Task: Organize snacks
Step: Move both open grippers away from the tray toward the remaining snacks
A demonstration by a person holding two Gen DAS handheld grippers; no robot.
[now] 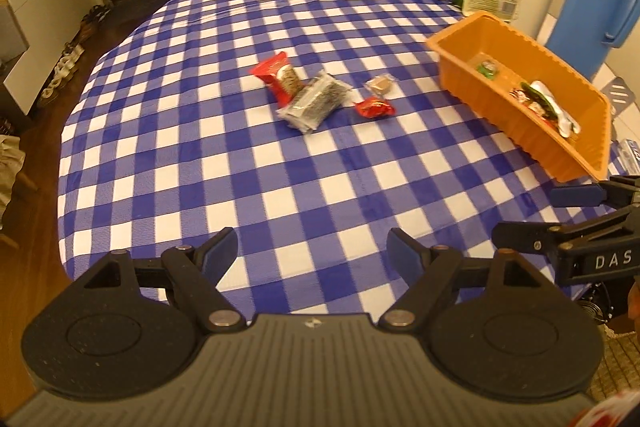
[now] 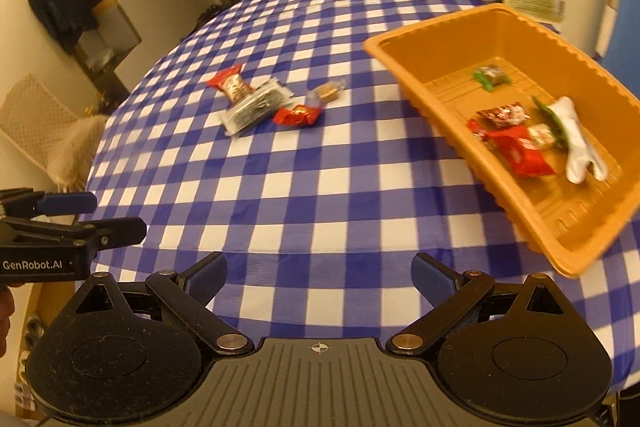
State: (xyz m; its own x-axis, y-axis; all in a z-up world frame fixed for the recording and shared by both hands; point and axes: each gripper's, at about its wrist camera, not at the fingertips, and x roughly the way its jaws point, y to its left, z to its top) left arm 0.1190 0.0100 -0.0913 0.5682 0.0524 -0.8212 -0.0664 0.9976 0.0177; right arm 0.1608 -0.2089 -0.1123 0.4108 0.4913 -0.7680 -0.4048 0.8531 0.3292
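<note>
Left tool (image 1: 312,251) spread wide, empty, hovering over near edge of worktop (image 1: 280,179). Right tool (image 2: 318,275) likewise wide open, nothing held, beside it at same edge. Four snacks loose mid-worktop, clustered: red packet (image 1: 278,75) touching silver-grey packet (image 1: 316,101), small red wrapper (image 1: 374,107) just beside, tiny brown sweet (image 1: 380,84) behind it. Orange tray (image 2: 420,87) by right edge, tilted; inside, several wrapped snacks (image 2: 520,143) and small green one (image 2: 490,75).
</note>
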